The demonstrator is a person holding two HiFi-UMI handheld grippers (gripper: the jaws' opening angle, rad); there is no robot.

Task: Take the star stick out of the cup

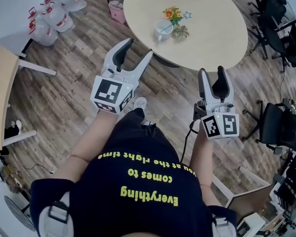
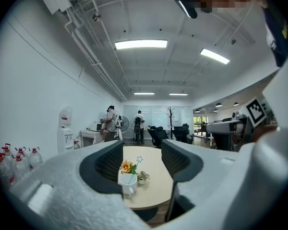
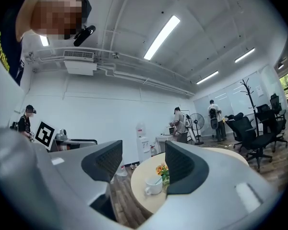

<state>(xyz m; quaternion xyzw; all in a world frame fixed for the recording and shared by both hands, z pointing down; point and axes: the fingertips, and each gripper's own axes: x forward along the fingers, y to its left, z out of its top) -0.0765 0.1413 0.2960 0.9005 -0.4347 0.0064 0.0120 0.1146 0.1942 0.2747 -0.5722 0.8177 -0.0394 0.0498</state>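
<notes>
A white cup (image 1: 163, 29) stands on the round wooden table (image 1: 138, 9), well ahead of both grippers. A thin stick topped by a blue star (image 1: 187, 15) leans out of the cup, beside an orange flower (image 1: 171, 13) and a small succulent (image 1: 180, 32). My left gripper (image 1: 138, 47) is open and empty, held over the floor short of the table. My right gripper (image 1: 211, 70) is also open and empty, nearer to me. The left gripper view frames the cup (image 2: 128, 182) and star (image 2: 139, 160) between its jaws. The right gripper view shows the cup (image 3: 154, 186) partly behind one jaw.
Large water bottles (image 1: 49, 11) sit on the floor at the far left, next to a desk (image 1: 2, 83). A pink box (image 1: 117, 11) lies by the table. Office chairs (image 1: 278, 125) stand at the right. People (image 2: 110, 121) stand far across the room.
</notes>
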